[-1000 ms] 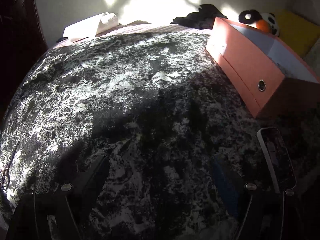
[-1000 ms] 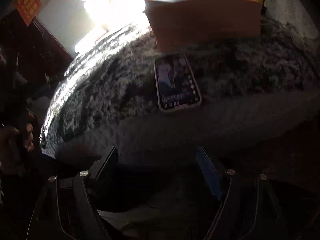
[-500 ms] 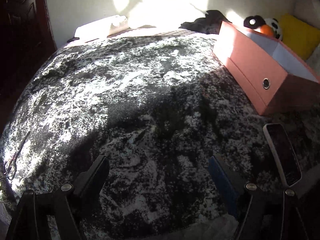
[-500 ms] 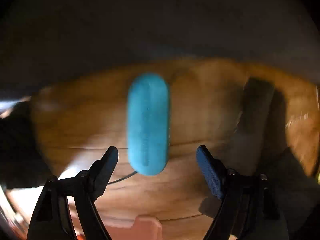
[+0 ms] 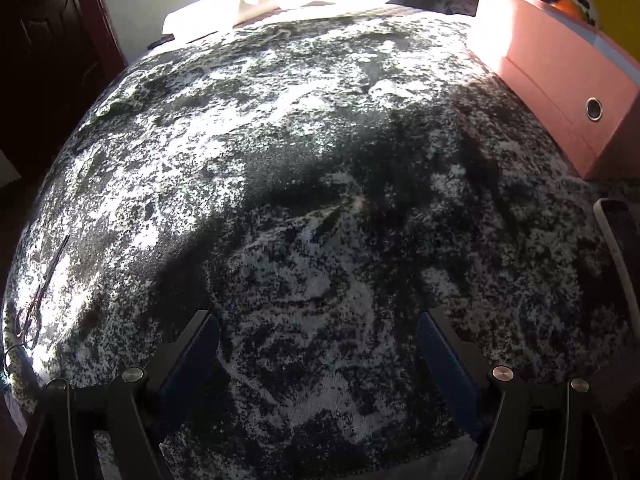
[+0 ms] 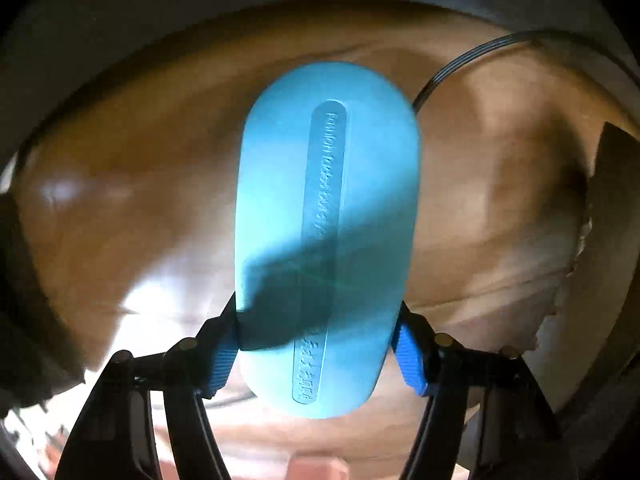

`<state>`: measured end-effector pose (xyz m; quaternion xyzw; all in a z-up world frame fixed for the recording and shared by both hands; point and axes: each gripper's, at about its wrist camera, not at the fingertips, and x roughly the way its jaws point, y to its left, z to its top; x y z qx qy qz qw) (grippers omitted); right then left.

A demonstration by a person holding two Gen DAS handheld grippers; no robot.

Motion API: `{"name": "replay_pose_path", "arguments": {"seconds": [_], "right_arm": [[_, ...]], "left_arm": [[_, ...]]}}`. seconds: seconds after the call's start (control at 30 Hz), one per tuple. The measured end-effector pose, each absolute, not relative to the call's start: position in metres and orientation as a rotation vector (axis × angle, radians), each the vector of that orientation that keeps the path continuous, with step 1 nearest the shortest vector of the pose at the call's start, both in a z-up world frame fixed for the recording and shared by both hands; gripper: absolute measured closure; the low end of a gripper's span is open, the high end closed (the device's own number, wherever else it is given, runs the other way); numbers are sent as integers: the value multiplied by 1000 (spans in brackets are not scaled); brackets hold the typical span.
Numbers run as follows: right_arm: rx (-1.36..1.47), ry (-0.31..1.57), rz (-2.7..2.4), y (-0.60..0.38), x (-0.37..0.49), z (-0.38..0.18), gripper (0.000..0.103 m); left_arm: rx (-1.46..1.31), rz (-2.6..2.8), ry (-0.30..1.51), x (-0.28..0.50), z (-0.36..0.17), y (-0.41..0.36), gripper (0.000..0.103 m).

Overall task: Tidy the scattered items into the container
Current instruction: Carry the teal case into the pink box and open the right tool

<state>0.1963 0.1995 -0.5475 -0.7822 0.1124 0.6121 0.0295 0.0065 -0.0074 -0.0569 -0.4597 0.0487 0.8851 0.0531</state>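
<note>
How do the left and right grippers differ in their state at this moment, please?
The left gripper is open and empty above the dark patterned blanket; the right gripper has its fingers against both sides of a blue oval case. The left faces the bed, the right a wooden surface. Both have blue pads.

box [image 5: 560,72] on bed [image 5: 280,160] far right | phone [image 5: 620,248] before box | case [image 6: 326,216] between right claw [image 6: 316,350] fingers, on floor [image 6: 500,200]

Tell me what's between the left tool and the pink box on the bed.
Only bare mottled bedspread lies between the left tool and the pink box, as the left wrist view shows. The phone sits off to the right.
</note>
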Motion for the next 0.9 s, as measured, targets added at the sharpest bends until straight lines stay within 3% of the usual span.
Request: {"name": "replay_pose_path", "arguments": {"seconds": [0.23, 0.47, 0.67, 0.9], "right_arm": [[-2536, 561, 1934, 200, 232, -490, 35], [-2587, 330, 2161, 194, 270, -372, 35], [-2443, 183, 2422, 178, 280, -252, 35], [-2178, 140, 2722, 192, 298, -117, 35]], "left_arm": [[-1347, 2686, 118, 9, -47, -2, 18], [-1257, 2651, 106, 18, -28, 19, 18], [-1192, 2642, 92, 25, -14, 30, 18], [-1192, 2652, 64, 23, -14, 26, 18]]}}
